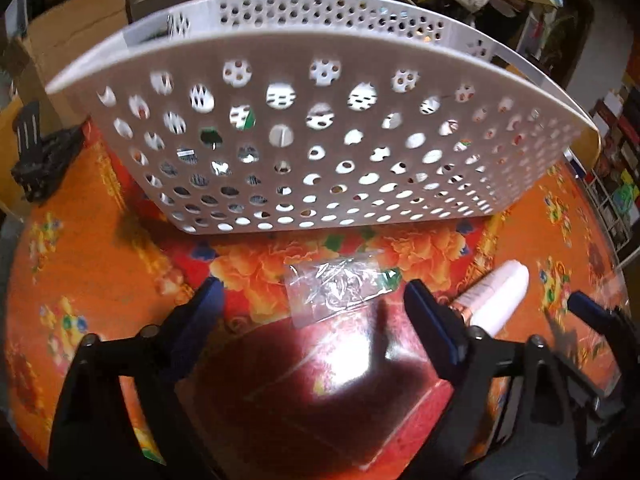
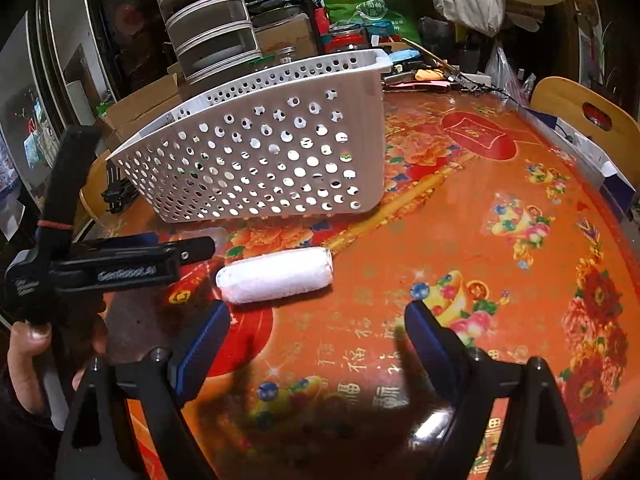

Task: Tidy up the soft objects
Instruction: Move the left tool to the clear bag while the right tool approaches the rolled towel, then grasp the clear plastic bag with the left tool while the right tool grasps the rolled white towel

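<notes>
A white perforated basket (image 1: 312, 140) stands on the orange flowered tablecloth (image 1: 100, 264); it also shows in the right wrist view (image 2: 272, 152). A crumpled clear plastic bag (image 1: 336, 284) lies in front of it, just ahead of my open, empty left gripper (image 1: 316, 300). A white fluffy roll (image 2: 276, 274) lies on its side left of centre, ahead of my open, empty right gripper (image 2: 320, 332). The roll also shows in the left wrist view (image 1: 500, 296), right of the left gripper. The left gripper (image 2: 120, 264) appears at the left of the right wrist view.
Cardboard boxes (image 2: 144, 108), stacked trays (image 2: 212, 28), a green bag (image 2: 368, 8) and other clutter crowd the far side behind the basket. A wooden chair back (image 2: 588, 116) stands at the right table edge. A black object (image 1: 40, 156) lies left of the basket.
</notes>
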The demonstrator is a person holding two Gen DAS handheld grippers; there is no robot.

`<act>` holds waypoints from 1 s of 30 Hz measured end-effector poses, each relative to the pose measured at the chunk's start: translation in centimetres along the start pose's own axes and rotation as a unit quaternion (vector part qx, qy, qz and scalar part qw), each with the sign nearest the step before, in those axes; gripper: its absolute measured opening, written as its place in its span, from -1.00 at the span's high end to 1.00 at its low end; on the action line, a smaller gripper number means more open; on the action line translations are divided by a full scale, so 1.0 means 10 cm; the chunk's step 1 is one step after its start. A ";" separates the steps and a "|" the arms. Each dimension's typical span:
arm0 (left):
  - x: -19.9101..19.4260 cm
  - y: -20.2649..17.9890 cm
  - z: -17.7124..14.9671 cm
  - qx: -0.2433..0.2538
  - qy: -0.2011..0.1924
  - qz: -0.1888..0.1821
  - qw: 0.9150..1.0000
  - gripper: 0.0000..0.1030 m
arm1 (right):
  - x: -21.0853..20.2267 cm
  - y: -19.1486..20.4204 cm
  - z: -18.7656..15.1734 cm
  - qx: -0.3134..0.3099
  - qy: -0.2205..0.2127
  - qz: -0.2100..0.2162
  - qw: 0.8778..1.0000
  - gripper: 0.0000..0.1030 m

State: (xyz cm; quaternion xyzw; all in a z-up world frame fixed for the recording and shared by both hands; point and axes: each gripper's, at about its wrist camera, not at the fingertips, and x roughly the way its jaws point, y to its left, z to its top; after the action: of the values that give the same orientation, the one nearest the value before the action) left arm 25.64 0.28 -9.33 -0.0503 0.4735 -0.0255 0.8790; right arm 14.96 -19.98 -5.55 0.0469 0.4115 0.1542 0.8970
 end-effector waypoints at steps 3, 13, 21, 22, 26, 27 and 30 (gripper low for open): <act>0.04 -0.02 -0.01 0.002 -0.001 -0.001 1.000 -0.51 | 0.01 0.02 0.00 -0.004 0.000 -0.004 1.000 -0.73; 0.05 0.05 -0.02 0.016 -0.021 -0.006 1.000 -0.14 | 0.16 0.23 0.07 -0.039 0.013 -0.005 0.999 -0.73; -0.04 0.30 -0.15 0.012 -0.037 -0.018 0.999 -0.13 | 0.41 0.43 0.13 -0.074 0.041 -0.012 0.996 -0.73; -0.04 0.33 -0.16 0.012 -0.039 -0.019 0.999 -0.13 | 0.44 0.44 0.14 -0.074 0.043 -0.012 0.996 -0.73; 0.00 0.42 -0.14 0.010 -0.041 -0.024 0.999 -0.14 | 0.50 0.42 0.18 -0.070 0.046 -0.014 0.996 -0.73; 0.00 0.44 -0.15 0.009 -0.041 -0.026 0.999 -0.14 | 0.51 0.41 0.19 -0.069 0.046 -0.014 0.996 -0.73; -0.01 0.47 -0.15 0.008 -0.042 -0.030 0.999 -0.14 | 0.53 0.37 0.21 -0.066 0.050 -0.014 0.996 -0.60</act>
State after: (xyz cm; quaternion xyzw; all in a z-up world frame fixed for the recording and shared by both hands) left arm 24.28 4.91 -10.61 -0.0589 0.4342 -0.0534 0.8973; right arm 18.89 -14.72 -7.27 -0.0258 0.4456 0.1705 0.8785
